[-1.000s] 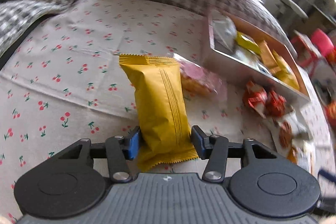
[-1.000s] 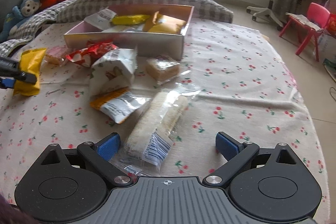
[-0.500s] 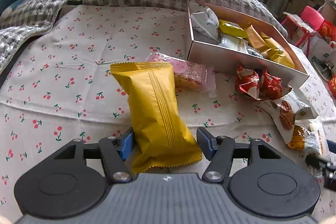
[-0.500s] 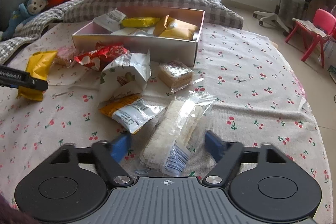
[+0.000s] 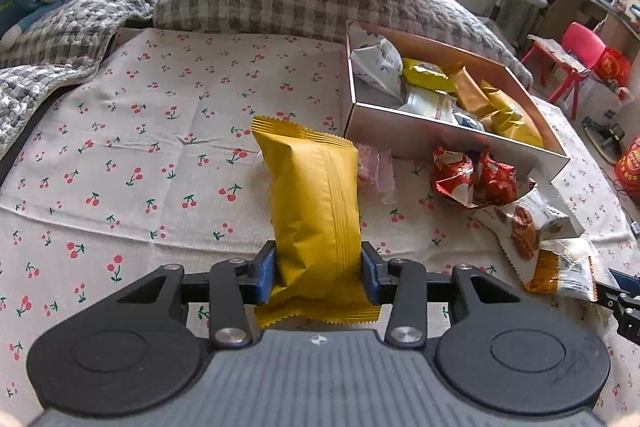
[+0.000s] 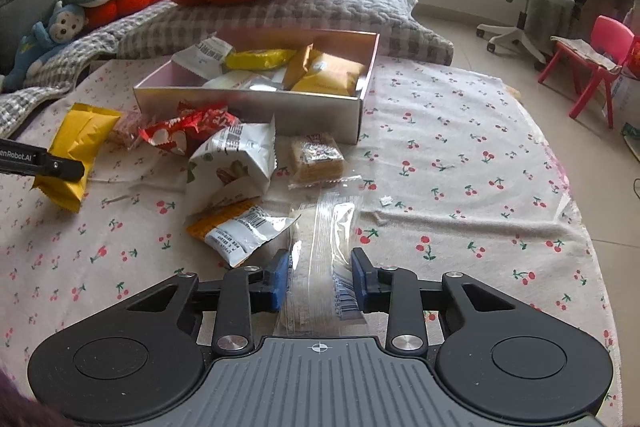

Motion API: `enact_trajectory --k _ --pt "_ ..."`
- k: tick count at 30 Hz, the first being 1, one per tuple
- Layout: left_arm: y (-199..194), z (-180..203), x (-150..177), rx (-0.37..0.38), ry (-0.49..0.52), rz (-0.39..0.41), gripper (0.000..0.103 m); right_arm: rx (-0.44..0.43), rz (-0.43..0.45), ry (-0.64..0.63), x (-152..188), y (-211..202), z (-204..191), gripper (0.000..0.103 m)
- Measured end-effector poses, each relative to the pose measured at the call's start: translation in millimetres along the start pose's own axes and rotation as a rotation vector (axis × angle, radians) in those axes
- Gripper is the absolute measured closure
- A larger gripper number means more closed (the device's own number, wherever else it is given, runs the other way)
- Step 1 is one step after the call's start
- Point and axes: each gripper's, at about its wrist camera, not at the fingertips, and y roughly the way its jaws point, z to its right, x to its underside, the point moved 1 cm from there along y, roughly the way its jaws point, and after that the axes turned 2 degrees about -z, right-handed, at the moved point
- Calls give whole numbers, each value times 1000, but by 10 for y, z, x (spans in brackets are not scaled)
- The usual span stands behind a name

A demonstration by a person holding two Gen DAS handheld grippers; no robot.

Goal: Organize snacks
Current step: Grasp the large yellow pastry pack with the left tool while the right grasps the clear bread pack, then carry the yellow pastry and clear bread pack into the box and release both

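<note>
Two packets were in hand at once. Yellow packet (image 5: 314, 205) sat between the left gripper (image 5: 318, 273) pads, which had just closed onto its lower third; film visibly pinched in at both sides, crimped tail sticking out below the pads. It stood tilted up off the cherry-print cloth (image 5: 160, 131), just short of the box (image 5: 452, 141). Judged light, puffy, air-cushioned: soft foil that would dent rather than slip, contents probably crushable, so a moderate squeeze was enough. Grip near one end meant the free end could droop or swing; a mid-body hold would have been steadier.

Clear-wrapped bar (image 6: 320, 247) lay lengthwise between the right gripper (image 6: 319, 281) pads, which had also just closed in; both pads pressed the wrapper at its near end, barcode flap beside the right pad. Film looked loose and slick, with slack around the bar, so risk was catching wrapper only. Judged light but long: likely to sag from an end grip. Whether the pads had the bar itself or just film, can't tell.

Box held several packets already, with room left along the near-left side. Loose snacks remained outside it: red wrappers (image 6: 188, 129), white nut bag (image 6: 236, 163), square cake (image 6: 316, 155), orange-white packet (image 6: 240, 227).
</note>
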Motion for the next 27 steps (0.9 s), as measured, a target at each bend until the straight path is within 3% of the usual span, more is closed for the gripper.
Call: enact_trajectory --k 10,18,21,24,27 --pt "-155 -38 -110 22 -43 49 67 -2 43 65 -133 -137 103 74" --pt "-198 44 -168 57 -47 58 67 -53 26 76 -239 -164 117 88" --pt "-176 90 -158 63 -36 50 67 -44 0 71 -213 -116 85 77" --pt "-146 120 -141 69 -30 36 67 0 -29 36 -172 -32 53 55" --pt "-132 120 -138 73 -28 29 67 21 -57 28 -132 41 62 53"
